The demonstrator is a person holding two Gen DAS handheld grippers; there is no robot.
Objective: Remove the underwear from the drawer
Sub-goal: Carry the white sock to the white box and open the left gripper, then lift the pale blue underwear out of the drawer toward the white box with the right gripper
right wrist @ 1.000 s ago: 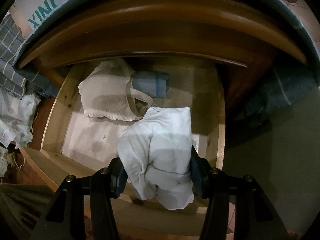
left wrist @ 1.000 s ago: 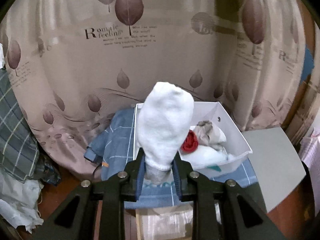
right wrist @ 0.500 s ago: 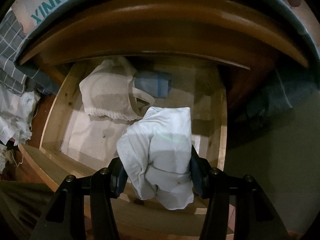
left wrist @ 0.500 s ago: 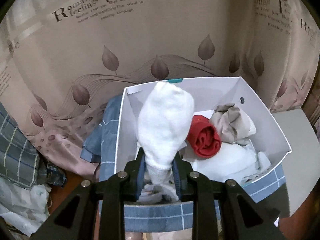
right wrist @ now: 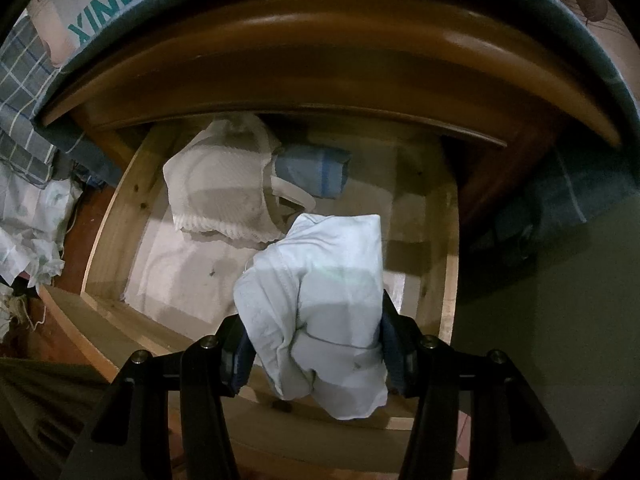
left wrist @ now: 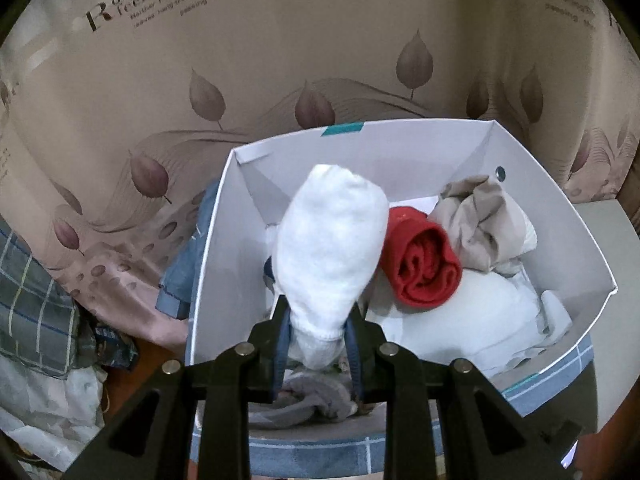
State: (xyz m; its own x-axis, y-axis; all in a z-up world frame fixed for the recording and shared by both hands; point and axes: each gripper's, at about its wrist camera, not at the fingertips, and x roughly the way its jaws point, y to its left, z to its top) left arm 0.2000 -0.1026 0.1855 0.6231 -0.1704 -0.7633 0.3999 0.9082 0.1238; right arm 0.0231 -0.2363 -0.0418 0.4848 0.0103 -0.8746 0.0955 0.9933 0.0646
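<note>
Both grippers pinch cloth: the left gripper (left wrist: 319,330) has carried its white sock (left wrist: 332,248) down over the white box (left wrist: 560,240); the right gripper (right wrist: 316,344) stays put above the drawer (right wrist: 108,216), clamping white underwear (right wrist: 320,300).

We bring the left gripper (left wrist: 318,334), clamped on the white sock (left wrist: 330,250), down and closer over the white box (left wrist: 420,152). The box's clothes now loom nearer beneath it.

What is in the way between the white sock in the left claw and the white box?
Nothing visible blocks it. The left claw grips the fluffy white sock just above the open white cardboard box. A rolled red cloth and crumpled beige cloth lie to the right, leaving bare space on the left.
</note>
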